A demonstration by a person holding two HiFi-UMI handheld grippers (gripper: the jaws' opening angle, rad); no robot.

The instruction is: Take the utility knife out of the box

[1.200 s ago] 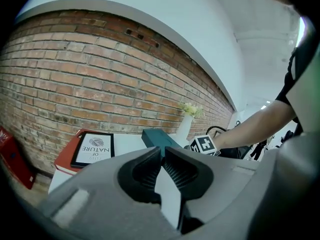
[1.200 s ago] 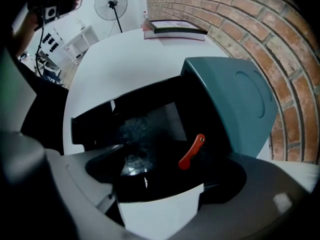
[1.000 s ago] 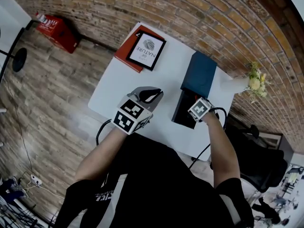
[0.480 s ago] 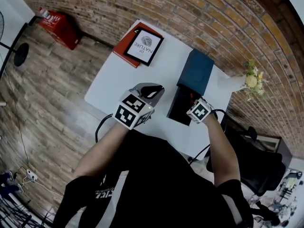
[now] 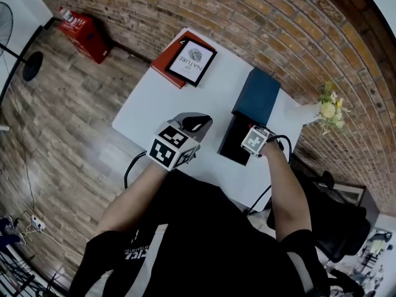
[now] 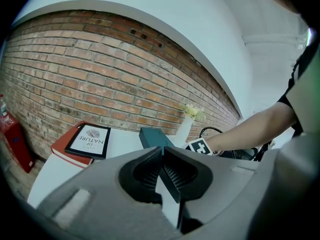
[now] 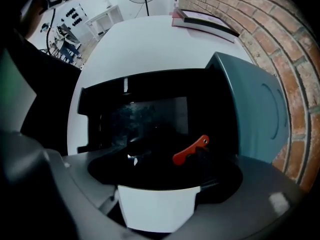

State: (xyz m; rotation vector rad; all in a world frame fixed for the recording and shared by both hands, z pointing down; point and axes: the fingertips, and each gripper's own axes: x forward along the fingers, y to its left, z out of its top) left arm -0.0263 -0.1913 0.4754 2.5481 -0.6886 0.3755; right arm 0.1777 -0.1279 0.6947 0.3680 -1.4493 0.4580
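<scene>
**A:** What's in the head view?

**B:** Your left tool (image 5: pixel 197 124) hangs over the white table (image 5: pixel 154 104). Your right tool (image 5: pixel 255 140) points down into the open black box (image 5: pixel 234 142).

**A:** Left gripper view?

**B:** Its jaws are clenched together on nothing.

**A:** Right gripper view?

**B:** Your jaws stand released and have just been opening wider. The red utility knife (image 7: pixel 191 150) lies in the box between them, ungrasped.

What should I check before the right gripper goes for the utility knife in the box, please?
1. Box open, lid clear of its opening: ok.
2. Utility knife visible inside the box: ok.
3. Right gripper over the box, jaws apart, just opened further, gripping nothing: ok.
4. Knife lined up between those jaws: cannot tell; the interior is dark.
5. Left gripper shut, empty, away from the box: ok.
</scene>
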